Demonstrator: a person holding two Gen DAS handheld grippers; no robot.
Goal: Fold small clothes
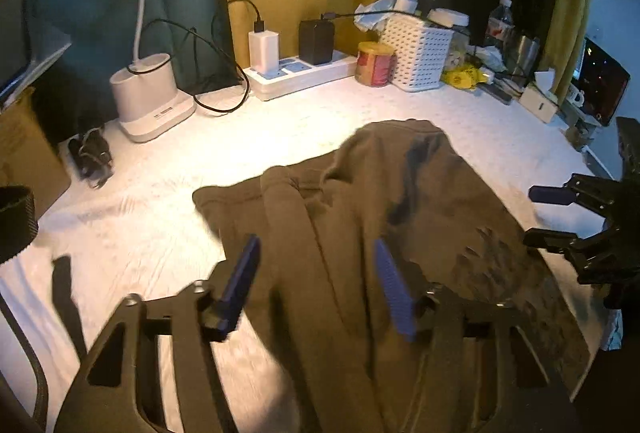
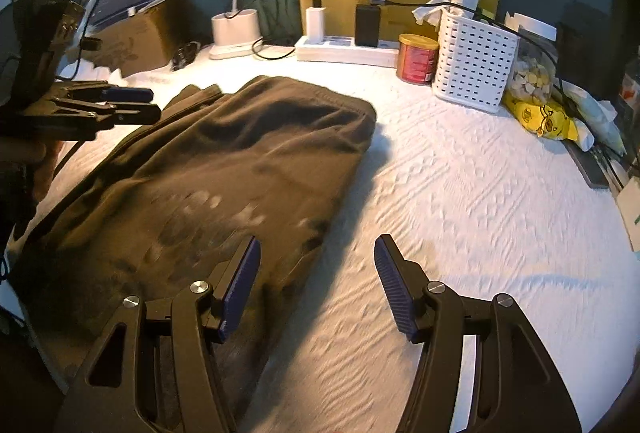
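Note:
An olive-brown garment [image 1: 360, 193] lies partly folded on the white textured table cover [image 1: 160, 193], with a faded print on its near right part. My left gripper [image 1: 318, 265] hovers over its near middle with the blue pads apart and no cloth pinched between them. In the right wrist view the same garment [image 2: 240, 153] fills the left half. My right gripper [image 2: 316, 257] stands open just past the garment's right edge, one pad above the cloth and the other above the bare cover [image 2: 460, 193]. The left gripper [image 2: 132, 105] shows at the far left there, and the right gripper [image 1: 552, 213] at the right edge of the left wrist view.
Along the back stand a white lamp base [image 1: 150, 93], a power strip [image 1: 304, 73] with chargers, a red can [image 1: 374, 64], a white perforated basket [image 1: 420, 49] and a yellow packet [image 1: 464, 77]. A cardboard box [image 2: 132, 37] sits back left. A coiled black cable [image 1: 90, 157] lies nearby.

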